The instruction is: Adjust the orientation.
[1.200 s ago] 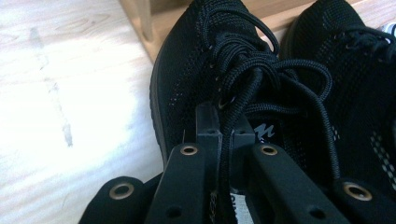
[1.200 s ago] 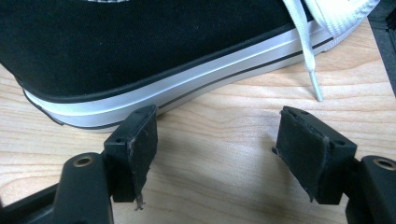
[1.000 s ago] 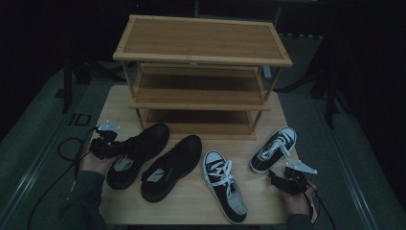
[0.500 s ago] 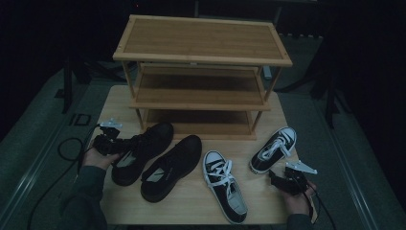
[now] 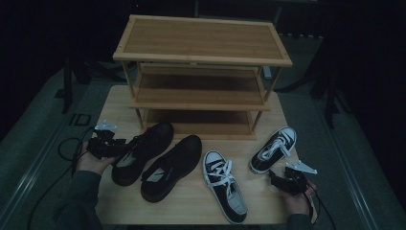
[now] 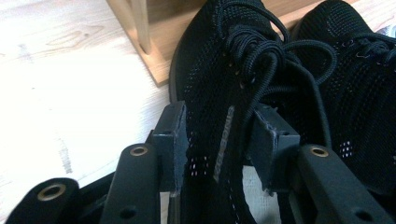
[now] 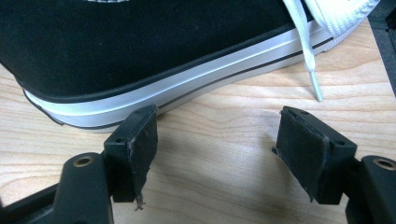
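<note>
The left gripper [image 6: 219, 140], jaws just opening, straddles without pinching the side wall of the leftmost black mesh shoe [image 5: 139, 153] lying before the wooden rack [image 5: 201, 72], while the right gripper [image 7: 215, 149] waits released beside a black canvas sneaker [image 5: 274, 149]; next it probably regrips or withdraws.

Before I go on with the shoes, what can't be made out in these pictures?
- Lowest shelf of the rack, high view: dark, shaded by the shelves above.
- Left black shoe, left gripper view: heel cut off by the bottom edge; left hand-held gripper straddles its collar, pad contact unclear.
- Sneaker, right gripper view: top cut off by the edge.
</note>
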`<action>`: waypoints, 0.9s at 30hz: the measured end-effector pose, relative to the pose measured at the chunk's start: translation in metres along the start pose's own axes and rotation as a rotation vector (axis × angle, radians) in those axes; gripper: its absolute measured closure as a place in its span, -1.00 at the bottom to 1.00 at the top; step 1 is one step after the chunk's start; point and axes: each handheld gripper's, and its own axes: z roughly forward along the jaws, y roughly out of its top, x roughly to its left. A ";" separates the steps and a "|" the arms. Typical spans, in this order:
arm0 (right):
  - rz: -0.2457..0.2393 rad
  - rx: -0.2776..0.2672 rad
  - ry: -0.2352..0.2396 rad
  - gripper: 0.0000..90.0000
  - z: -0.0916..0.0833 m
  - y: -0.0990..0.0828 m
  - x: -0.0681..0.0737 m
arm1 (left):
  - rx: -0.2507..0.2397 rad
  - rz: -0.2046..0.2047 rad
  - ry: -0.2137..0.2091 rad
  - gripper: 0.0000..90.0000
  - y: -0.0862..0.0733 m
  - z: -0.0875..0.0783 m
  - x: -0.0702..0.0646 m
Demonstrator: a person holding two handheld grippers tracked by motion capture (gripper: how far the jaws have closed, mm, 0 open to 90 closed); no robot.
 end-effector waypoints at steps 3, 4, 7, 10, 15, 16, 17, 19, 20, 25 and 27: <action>0.000 0.000 0.000 -0.36 0.000 0.000 0.000 | -0.002 -0.009 0.031 0.26 -0.001 -0.005 -0.003; 0.000 0.000 0.000 -0.36 0.000 0.000 0.000 | -0.007 -0.014 0.039 0.23 -0.001 -0.007 -0.004; 0.000 0.000 0.000 -0.36 0.000 0.000 0.000 | -0.022 -0.022 0.059 0.18 -0.002 -0.012 -0.008; 0.000 0.000 0.000 -0.36 0.000 0.000 0.000 | -0.032 -0.020 0.083 0.16 -0.002 -0.017 -0.012; 0.000 0.000 0.000 -0.36 0.000 0.000 0.000 | -0.048 -0.009 0.127 0.16 0.001 -0.026 -0.020; 0.000 0.000 0.000 -0.36 0.000 0.000 0.000 | -0.056 -0.006 0.133 0.16 0.002 -0.028 -0.021; 0.000 0.000 0.000 -0.36 0.000 0.000 0.000 | -0.064 -0.002 0.134 0.16 0.002 -0.030 -0.023; 0.000 0.000 0.000 -0.36 0.000 0.000 0.000 | -0.079 0.006 0.134 0.16 0.004 -0.034 -0.028; 0.000 0.000 0.000 -0.36 0.000 0.000 0.000 | -0.079 0.006 0.134 0.16 0.004 -0.034 -0.028; -0.004 0.001 0.005 -0.38 -0.001 -0.001 0.001 | -0.094 0.044 0.131 0.16 0.011 -0.045 -0.043; -0.008 0.002 0.008 -0.38 -0.001 -0.001 0.001 | -0.095 0.053 0.132 0.15 0.012 -0.046 -0.047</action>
